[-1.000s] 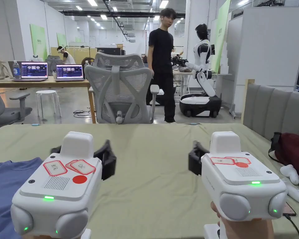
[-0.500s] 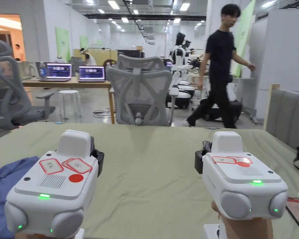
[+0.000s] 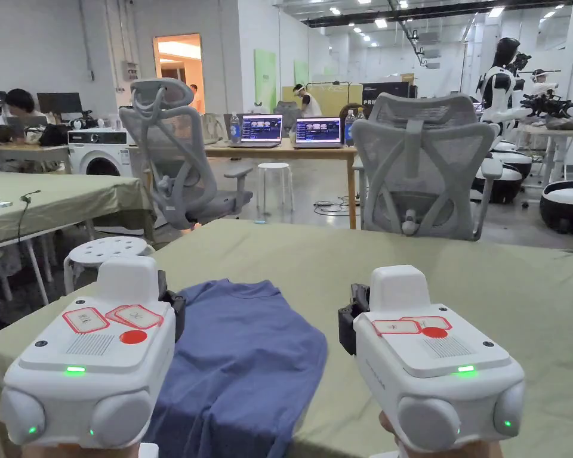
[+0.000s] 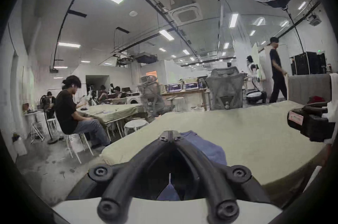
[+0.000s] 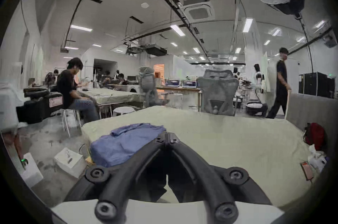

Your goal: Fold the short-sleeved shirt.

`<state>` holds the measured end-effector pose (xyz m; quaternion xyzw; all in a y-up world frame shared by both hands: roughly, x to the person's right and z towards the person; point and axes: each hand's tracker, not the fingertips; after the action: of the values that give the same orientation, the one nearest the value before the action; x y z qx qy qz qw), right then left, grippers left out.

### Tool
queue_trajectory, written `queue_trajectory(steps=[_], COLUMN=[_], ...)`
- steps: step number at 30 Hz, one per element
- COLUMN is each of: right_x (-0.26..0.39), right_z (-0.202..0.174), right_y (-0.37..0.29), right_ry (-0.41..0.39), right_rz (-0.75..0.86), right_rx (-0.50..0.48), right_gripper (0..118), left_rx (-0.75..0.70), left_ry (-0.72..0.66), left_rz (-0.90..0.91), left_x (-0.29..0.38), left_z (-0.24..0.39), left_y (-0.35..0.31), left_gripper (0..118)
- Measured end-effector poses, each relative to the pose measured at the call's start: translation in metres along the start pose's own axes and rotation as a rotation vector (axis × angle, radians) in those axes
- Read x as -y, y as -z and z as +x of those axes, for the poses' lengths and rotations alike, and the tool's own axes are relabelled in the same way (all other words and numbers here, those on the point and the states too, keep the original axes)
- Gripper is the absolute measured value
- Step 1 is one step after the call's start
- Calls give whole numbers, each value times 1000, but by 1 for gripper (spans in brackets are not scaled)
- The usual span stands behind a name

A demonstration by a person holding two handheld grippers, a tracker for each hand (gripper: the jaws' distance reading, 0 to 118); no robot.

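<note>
A blue short-sleeved shirt [image 3: 243, 358] lies crumpled on the green-covered table [image 3: 458, 280], draped over its near left edge. My left gripper [image 4: 170, 134] hovers above the shirt's left side, jaws shut together with nothing between them. My right gripper [image 5: 166, 135] hangs over the table just right of the shirt [image 5: 124, 142], its jaws also pressed together and empty. In the head view both white gripper housings sit low in front, the left gripper [image 3: 171, 301] at the shirt's edge and the right gripper [image 3: 348, 316] beside it.
Two grey mesh chairs [image 3: 425, 167] stand behind the table, with a white stool [image 3: 103, 250] at its left corner. A red bag [image 5: 314, 136] and a phone [image 5: 307, 170] lie at the table's right end. A person walks past at the far right [image 5: 281, 81]; another sits at a neighbouring table [image 5: 71, 85].
The head camera swung left, bringing much more of the blue shirt into view. The left gripper's jaws, open a second ago, are now shut. The person in black walked off to the right.
</note>
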<state>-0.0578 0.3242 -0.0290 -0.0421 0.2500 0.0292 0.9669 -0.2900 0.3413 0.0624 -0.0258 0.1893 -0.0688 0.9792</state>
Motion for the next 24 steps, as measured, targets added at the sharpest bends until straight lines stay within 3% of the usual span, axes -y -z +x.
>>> queue_trajectory(steps=[7,13,24], right_x=[4,3,18], right_z=[20,45,85], right_y=[41,114,211], right_ry=[-33,-25,11], right_rz=[-62,-119,-225], right_rx=[7,18,21], right_gripper=[0,0,0], left_rx=[52,71,174], left_ry=[11,17,113], left_rz=[-102,-199,-605], left_x=[12,12,78], left_z=[33,55,98], left_y=[71,152,396], left_gripper=[0,0,0])
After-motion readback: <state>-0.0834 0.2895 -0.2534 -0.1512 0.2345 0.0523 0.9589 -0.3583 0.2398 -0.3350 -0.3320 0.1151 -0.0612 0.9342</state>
